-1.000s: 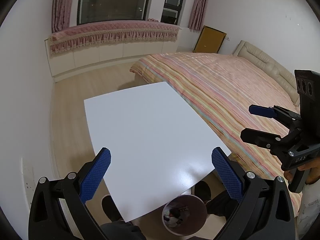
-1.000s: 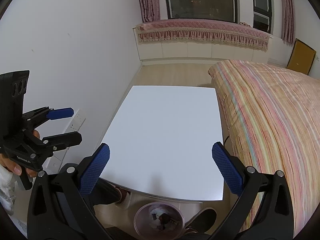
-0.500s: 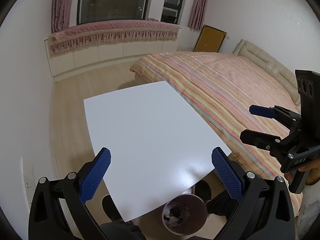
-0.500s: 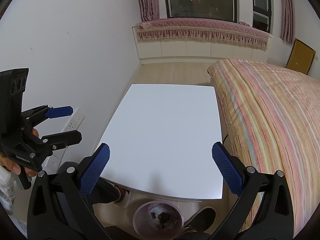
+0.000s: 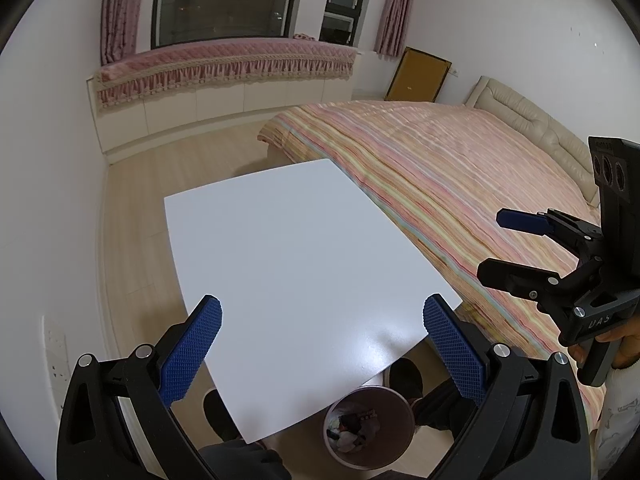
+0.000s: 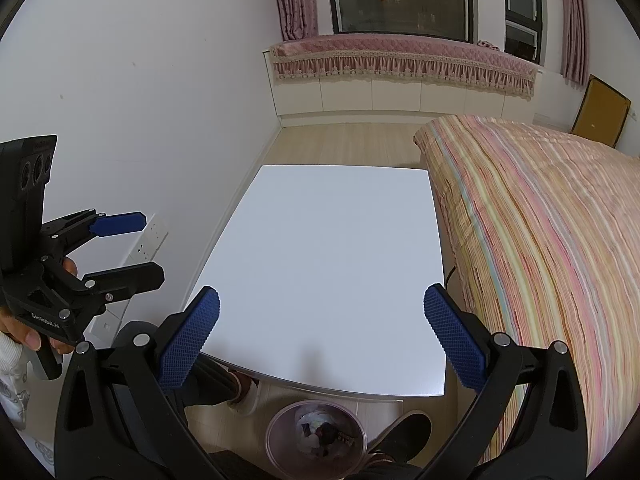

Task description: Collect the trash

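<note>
A round pink bin (image 5: 368, 426) with crumpled trash inside stands on the floor under the near edge of a white table (image 5: 296, 264). It also shows in the right wrist view (image 6: 316, 434), below the table (image 6: 332, 272). My left gripper (image 5: 320, 344) is open and empty above the table's near edge. My right gripper (image 6: 320, 336) is open and empty, also over the near edge. Each gripper shows in the other's view: the right one (image 5: 492, 244) at the right, the left one (image 6: 148, 246) at the left. No trash lies on the tabletop.
A bed with a striped cover (image 5: 460, 176) runs along the table's right side. A white wall with sockets (image 6: 154, 236) is at the left. A window seat with pink trim (image 6: 400, 56) is at the back. The person's feet (image 6: 404, 436) flank the bin.
</note>
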